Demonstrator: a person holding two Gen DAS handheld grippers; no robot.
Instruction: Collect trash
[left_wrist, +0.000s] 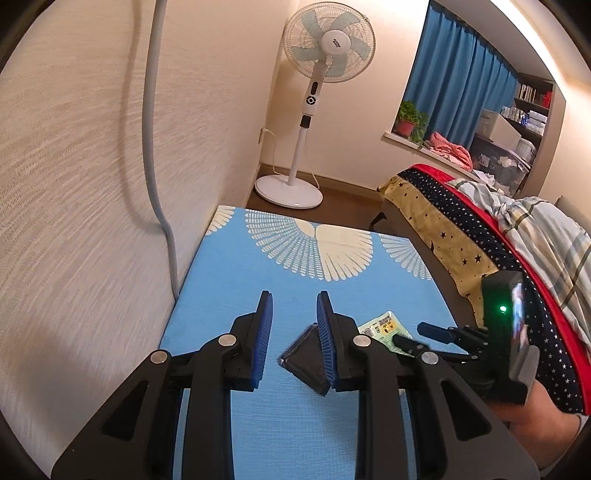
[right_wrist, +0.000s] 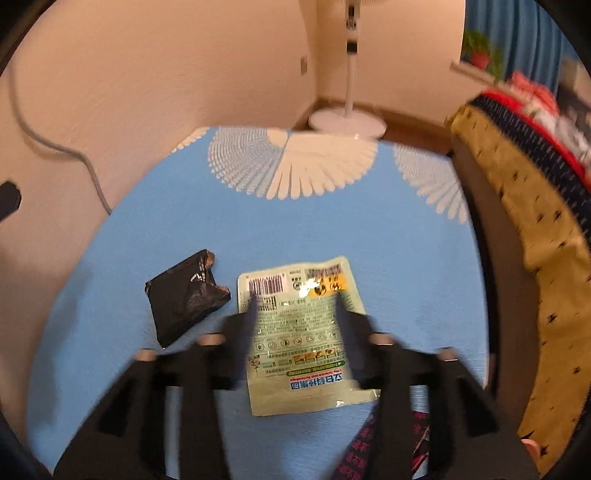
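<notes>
A pale green printed wrapper (right_wrist: 303, 332) lies flat on the blue patterned table top (right_wrist: 406, 258). My right gripper (right_wrist: 297, 306) hangs blurred over it, fingers apart on either side, pads not pressing on it. To its left lies a folded black plastic bag (right_wrist: 184, 299). In the left wrist view my left gripper (left_wrist: 293, 306) is open above the table with nothing between its blue pads (left_wrist: 264, 332). The black bag (left_wrist: 306, 362) lies just under its right finger. The green wrapper (left_wrist: 384, 326) shows beyond it, with the right gripper (left_wrist: 413, 334) beside it.
A dark wrapper with pink print (right_wrist: 388, 443) lies near the table's front edge. A wall with a grey cable (left_wrist: 155, 166) bounds the left side. A bed with star-print covers (left_wrist: 461, 236) runs along the right. A standing fan (left_wrist: 295, 147) is beyond the table.
</notes>
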